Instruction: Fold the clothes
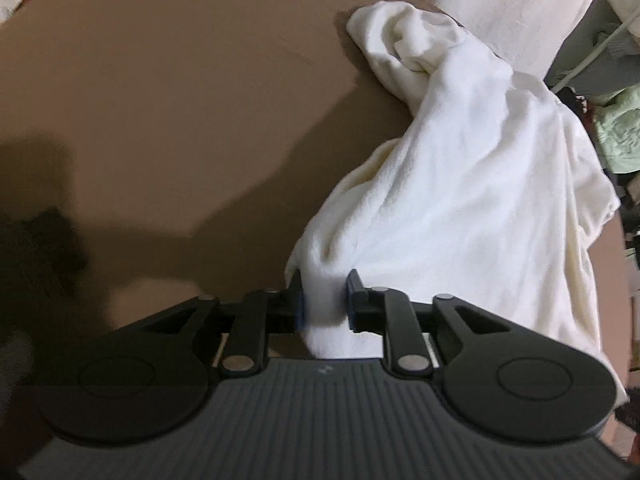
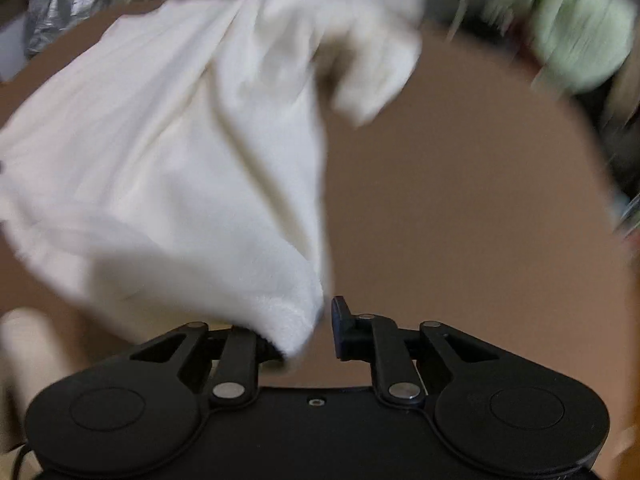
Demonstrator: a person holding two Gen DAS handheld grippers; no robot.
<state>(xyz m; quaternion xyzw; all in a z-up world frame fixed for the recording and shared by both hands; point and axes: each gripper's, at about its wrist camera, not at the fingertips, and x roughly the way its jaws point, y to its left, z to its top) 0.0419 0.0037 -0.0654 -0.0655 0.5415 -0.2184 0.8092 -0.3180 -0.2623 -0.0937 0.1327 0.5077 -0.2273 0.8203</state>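
at the lower middle of the left wrist view the left gripper (image 1: 323,300) is clenched on a bunched corner of a white fleece garment (image 1: 472,184), which runs up and to the right from the grip toward a twisted clump at the upper right of the frame, its long axis slanting across the brown counter (image 1: 160,120). in the blurred right wrist view the same garment (image 2: 168,152) fills the left half of the frame, lifted off the counter (image 2: 460,200). the right gripper (image 2: 304,328) has cloth draped over its left finger, hiding it; a gap shows beside the right finger (image 2: 341,326), so i cannot tell whether it grips the cloth. a pale green cloth (image 2: 572,28) sits blurred at upper right. the garment hangs between both grippers, bunched, not yet flat.
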